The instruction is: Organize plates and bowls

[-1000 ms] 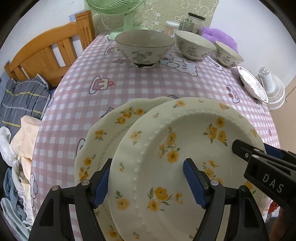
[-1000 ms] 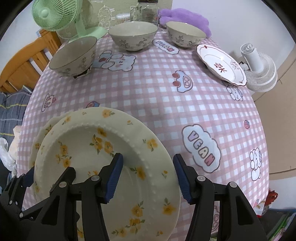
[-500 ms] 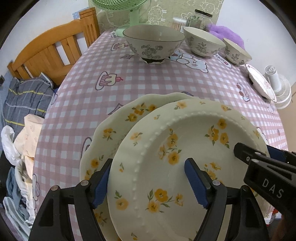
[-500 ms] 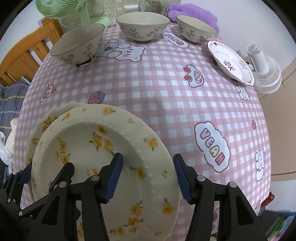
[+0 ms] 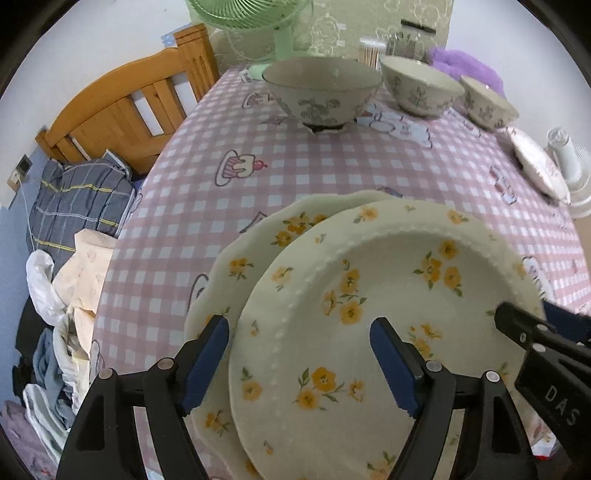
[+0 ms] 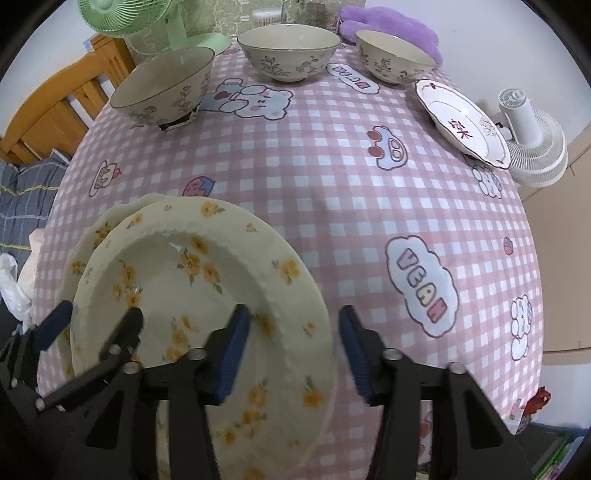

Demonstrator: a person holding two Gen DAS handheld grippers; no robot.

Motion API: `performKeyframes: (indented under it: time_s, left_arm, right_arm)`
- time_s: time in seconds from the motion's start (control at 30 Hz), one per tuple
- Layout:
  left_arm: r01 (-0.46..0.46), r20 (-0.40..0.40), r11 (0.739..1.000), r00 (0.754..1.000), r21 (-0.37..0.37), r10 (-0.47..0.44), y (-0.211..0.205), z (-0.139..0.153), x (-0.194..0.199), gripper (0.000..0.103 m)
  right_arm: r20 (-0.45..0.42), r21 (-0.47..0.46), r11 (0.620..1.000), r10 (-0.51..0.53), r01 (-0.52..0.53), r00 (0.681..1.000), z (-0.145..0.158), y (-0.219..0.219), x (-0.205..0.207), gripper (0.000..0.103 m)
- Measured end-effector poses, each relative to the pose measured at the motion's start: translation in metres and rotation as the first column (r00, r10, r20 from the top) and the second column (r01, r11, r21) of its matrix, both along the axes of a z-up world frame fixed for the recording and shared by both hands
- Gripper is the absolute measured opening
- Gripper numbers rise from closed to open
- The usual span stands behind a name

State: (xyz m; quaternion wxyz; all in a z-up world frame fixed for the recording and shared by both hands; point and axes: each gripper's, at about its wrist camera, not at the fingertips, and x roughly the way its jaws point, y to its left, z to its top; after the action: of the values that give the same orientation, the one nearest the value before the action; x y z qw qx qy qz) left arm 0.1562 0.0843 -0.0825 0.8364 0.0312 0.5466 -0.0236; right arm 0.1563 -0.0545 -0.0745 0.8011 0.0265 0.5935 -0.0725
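A cream plate with yellow flowers and a beaded rim (image 5: pixel 369 295) (image 6: pixel 192 280) lies on a scalloped plate of the same pattern (image 5: pixel 258 251) (image 6: pixel 96 232) at the near edge of the table. My left gripper (image 5: pixel 299 354) (image 6: pixel 94 325) stands open, straddling the top plate's left rim. My right gripper (image 6: pixel 293 343) (image 5: pixel 546 350) straddles that plate's right rim, and its jaws are closing. One pad lies over the plate's inside and the other just outside the edge. Three floral bowls (image 6: pixel 166 88) (image 6: pixel 288 51) (image 6: pixel 395 55) stand in a row at the far side.
A white plate with red characters (image 6: pixel 461 122) rests at the far right edge of the pink checked tablecloth (image 6: pixel 332 184), beside a white fan (image 6: pixel 535 147). A green fan (image 6: pixel 122 14) and purple plush (image 6: pixel 388 26) are behind the bowls. A wooden bed frame (image 5: pixel 122 107) with clothes (image 5: pixel 74 206) is on the left.
The right gripper's jaws have narrowed around the top plate's right rim. The left wrist view has tipped upward slightly. The left jaws stay wide.
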Motion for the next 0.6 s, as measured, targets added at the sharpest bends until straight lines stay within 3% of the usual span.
performKeyframes:
  time_s: [0.1,0.6]
  left_arm:
    - [0.023,0.01,0.999,1.0,-0.022,-0.023,0.001,0.008,-0.004,0.08]
    - [0.067,0.003,0.997,0.998,-0.025,-0.067,0.015,0.007,-0.012,0.079]
  right_arm:
    - [0.0,0.011,1.0,0.017,-0.017,1.0,0.003,0.0,-0.006,0.037]
    - [-0.027,-0.004,1.0,0.014,-0.014,1.0,-0.009,0.027,-0.006,0.038]
